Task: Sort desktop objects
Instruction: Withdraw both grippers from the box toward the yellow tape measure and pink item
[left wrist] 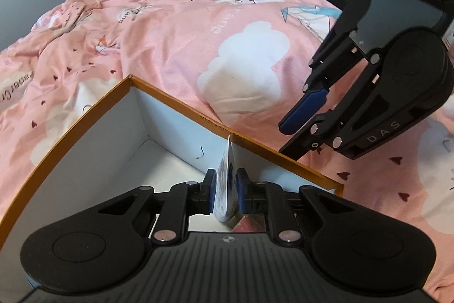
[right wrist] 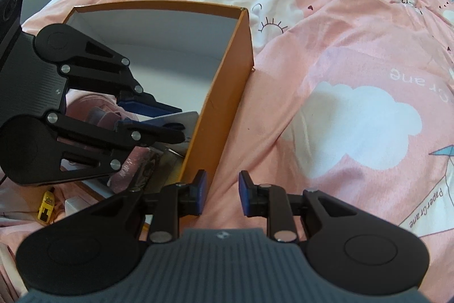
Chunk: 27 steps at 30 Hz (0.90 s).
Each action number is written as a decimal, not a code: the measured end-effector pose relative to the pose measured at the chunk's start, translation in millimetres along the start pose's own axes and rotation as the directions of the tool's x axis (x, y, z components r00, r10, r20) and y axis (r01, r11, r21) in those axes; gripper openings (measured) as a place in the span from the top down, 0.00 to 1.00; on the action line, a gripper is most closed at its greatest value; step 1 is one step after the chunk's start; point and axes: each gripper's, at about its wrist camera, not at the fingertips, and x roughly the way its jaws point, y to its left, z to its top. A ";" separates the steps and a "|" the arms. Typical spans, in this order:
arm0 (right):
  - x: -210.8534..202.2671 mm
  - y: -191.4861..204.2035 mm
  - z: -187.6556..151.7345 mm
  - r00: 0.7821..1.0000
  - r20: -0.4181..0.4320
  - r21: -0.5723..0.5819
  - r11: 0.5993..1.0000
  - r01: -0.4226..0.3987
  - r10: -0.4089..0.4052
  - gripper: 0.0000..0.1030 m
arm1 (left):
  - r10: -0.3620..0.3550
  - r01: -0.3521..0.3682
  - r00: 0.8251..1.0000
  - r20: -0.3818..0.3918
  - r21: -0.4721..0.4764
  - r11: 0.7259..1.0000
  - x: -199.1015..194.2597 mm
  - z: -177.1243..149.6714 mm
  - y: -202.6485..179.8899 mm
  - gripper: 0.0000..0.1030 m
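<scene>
An open orange cardboard box [left wrist: 85, 115] with a white inside lies on a pink bedspread; it also shows in the right wrist view [right wrist: 224, 93]. My left gripper [left wrist: 226, 190] is shut on a thin white packet [left wrist: 227, 183] and holds it edge-up inside the box. In the right wrist view the left gripper [right wrist: 173, 121] holds the same flat packet [right wrist: 181, 118] over several items at the box's near end. My right gripper [right wrist: 220, 195] is open and empty, just outside the box's right wall, above the bedspread; it also shows in the left wrist view [left wrist: 295, 129].
The pink bedspread [right wrist: 340, 75] with cloud prints surrounds the box. A dark red item [left wrist: 249, 225] lies in the box under the left gripper. A yellow object [right wrist: 45, 206] and a white block [right wrist: 75, 203] lie beside the box at lower left. Wardrobe and shelf stand behind the bed.
</scene>
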 end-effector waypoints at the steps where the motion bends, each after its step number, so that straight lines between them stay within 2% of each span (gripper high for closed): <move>1: -2.0 1.1 -0.7 1.000 0.005 0.001 1.000 0.001 -0.001 0.74 | 0.001 -0.001 1.000 0.006 -0.011 1.000 -4.1 -0.9 0.7 0.82; 7: -23.3 18.0 -10.9 0.996 0.068 -0.048 0.997 0.056 -0.052 0.74 | 0.030 -0.022 0.992 0.122 -0.064 0.998 -53.3 -6.1 -3.6 0.78; 11: -40.6 29.8 -23.1 0.991 0.135 -0.069 0.997 0.032 -0.023 0.75 | 0.098 -0.081 0.973 0.207 -0.089 0.993 -93.7 -13.7 -15.4 0.78; 16: -63.0 53.3 -43.5 0.964 0.266 -0.117 0.992 0.037 -0.004 0.75 | 0.149 -0.110 0.953 0.265 -0.156 0.982 -137.2 -33.9 -27.3 0.77; 19: -68.8 71.9 -56.0 0.955 0.291 -0.155 0.988 -0.004 0.050 0.75 | 0.163 -0.113 0.955 0.248 -0.205 0.972 -154.6 -49.7 -35.7 0.77; 22: -63.7 95.1 -71.6 0.948 0.281 -0.227 0.970 -0.085 0.149 0.75 | 0.142 -0.098 0.978 0.156 -0.264 0.960 -157.5 -69.0 -40.7 0.77; 24: -52.4 109.8 -81.1 0.951 0.243 -0.240 0.962 -0.131 0.190 0.75 | 0.136 -0.103 0.986 0.096 -0.292 0.951 -152.1 -84.8 -46.0 0.77; 27: -23.7 126.2 -94.2 0.964 0.149 -0.202 0.961 -0.186 0.218 0.75 | 0.115 -0.108 0.993 0.004 -0.313 0.944 -138.1 -109.6 -56.3 0.77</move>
